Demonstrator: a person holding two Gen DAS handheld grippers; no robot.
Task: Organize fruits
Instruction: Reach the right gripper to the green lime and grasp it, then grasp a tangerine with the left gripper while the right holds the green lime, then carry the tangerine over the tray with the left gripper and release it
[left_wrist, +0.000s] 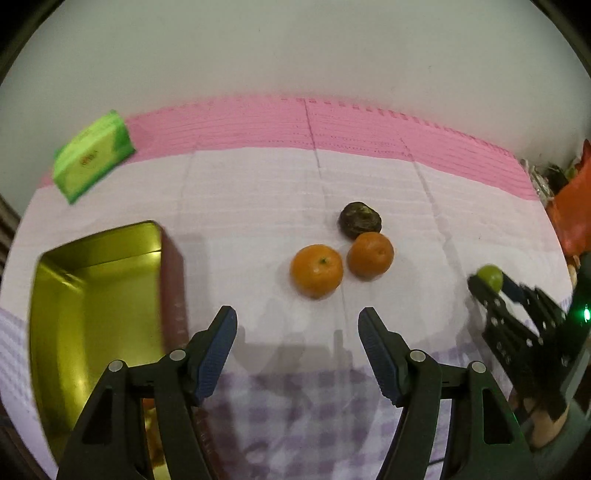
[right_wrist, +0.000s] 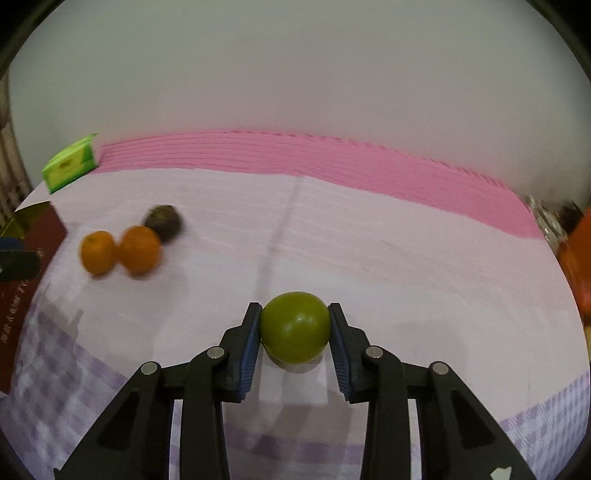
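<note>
The right gripper (right_wrist: 294, 325) pinches a green fruit (right_wrist: 294, 326); the left gripper (left_wrist: 297, 322) spreads wide; the tin (left_wrist: 96, 295), at nine o'clock, is cut off.

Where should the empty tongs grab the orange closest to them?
Grip the near orange across its round middle, coming from above with the open left tongs. Keep the pinch line clear of the other orange, which sits close on its right.
</note>
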